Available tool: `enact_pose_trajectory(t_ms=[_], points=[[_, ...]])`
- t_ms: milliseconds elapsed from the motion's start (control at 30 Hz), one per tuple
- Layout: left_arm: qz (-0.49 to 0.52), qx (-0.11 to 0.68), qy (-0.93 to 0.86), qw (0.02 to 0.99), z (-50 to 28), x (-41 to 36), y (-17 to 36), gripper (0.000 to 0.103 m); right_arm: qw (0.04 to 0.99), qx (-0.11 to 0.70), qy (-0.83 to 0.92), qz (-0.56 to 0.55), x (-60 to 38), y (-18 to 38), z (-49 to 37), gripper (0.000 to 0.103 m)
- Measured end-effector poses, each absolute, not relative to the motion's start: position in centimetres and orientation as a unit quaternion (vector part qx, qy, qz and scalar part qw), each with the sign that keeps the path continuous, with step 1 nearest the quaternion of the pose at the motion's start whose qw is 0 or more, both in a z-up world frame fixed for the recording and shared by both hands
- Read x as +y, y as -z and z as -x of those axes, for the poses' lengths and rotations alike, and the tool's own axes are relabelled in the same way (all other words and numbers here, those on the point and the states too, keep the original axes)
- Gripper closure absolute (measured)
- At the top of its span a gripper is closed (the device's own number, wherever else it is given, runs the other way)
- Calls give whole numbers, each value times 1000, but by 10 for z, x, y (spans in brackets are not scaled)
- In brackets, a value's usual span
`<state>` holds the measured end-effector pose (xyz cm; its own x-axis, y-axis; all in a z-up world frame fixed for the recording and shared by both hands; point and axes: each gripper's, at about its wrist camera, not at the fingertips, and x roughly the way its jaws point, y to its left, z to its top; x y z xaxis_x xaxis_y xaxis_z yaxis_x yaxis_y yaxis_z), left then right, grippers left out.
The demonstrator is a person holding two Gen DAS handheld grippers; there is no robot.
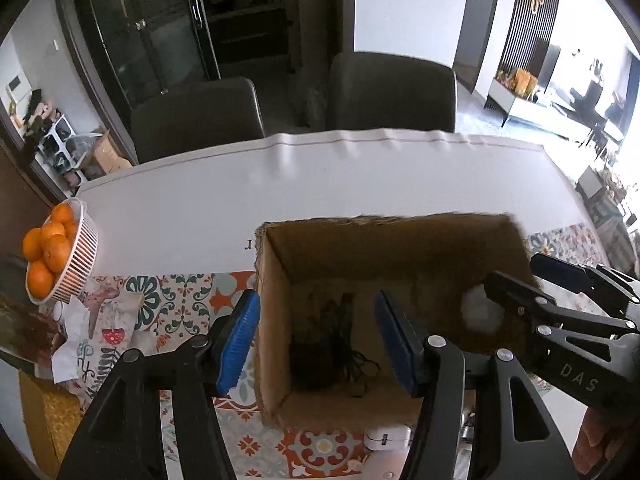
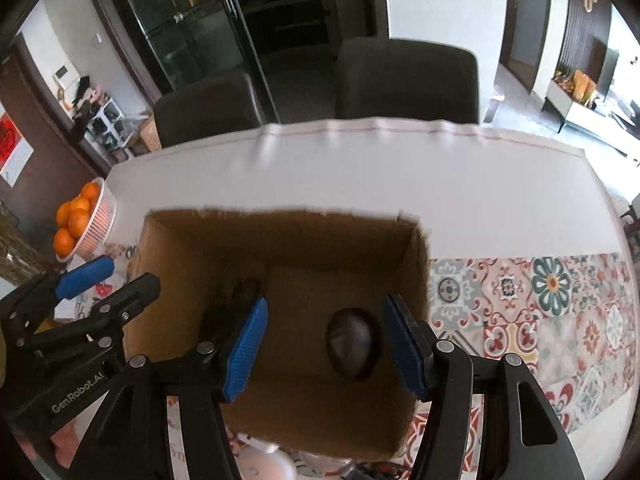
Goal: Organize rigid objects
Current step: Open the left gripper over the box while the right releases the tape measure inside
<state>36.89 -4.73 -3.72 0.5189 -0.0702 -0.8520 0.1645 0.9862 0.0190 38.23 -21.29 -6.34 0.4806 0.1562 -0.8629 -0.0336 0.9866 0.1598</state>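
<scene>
An open cardboard box (image 1: 276,264) stands on the patterned tablecloth; it also shows in the right wrist view (image 2: 416,264). My left gripper (image 1: 316,340) is open and straddles the box's left wall, one finger outside, one inside. A dark object with cords (image 1: 320,356) lies on the box floor. My right gripper (image 2: 324,348) is open above the box, over a dark rounded object (image 2: 352,344) lying inside. The right gripper (image 1: 516,284) shows from the side in the left wrist view, near a blurred white shape (image 1: 480,312). The left gripper (image 2: 112,276) shows at left in the right wrist view.
A white basket of oranges (image 1: 76,256) sits at the table's left edge, also in the right wrist view (image 2: 96,216). A white charger (image 1: 386,438) lies in front of the box. Crumpled paper (image 1: 76,332) lies at left. Two dark chairs (image 1: 392,92) stand behind the table.
</scene>
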Motion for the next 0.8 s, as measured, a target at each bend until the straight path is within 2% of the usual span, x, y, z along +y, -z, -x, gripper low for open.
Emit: enact_pose_trajectory(t_ms=[800], points=[[-43, 383, 70, 920, -264, -39, -20, 41, 922, 382, -17, -57, -217, -2, -280, 41]])
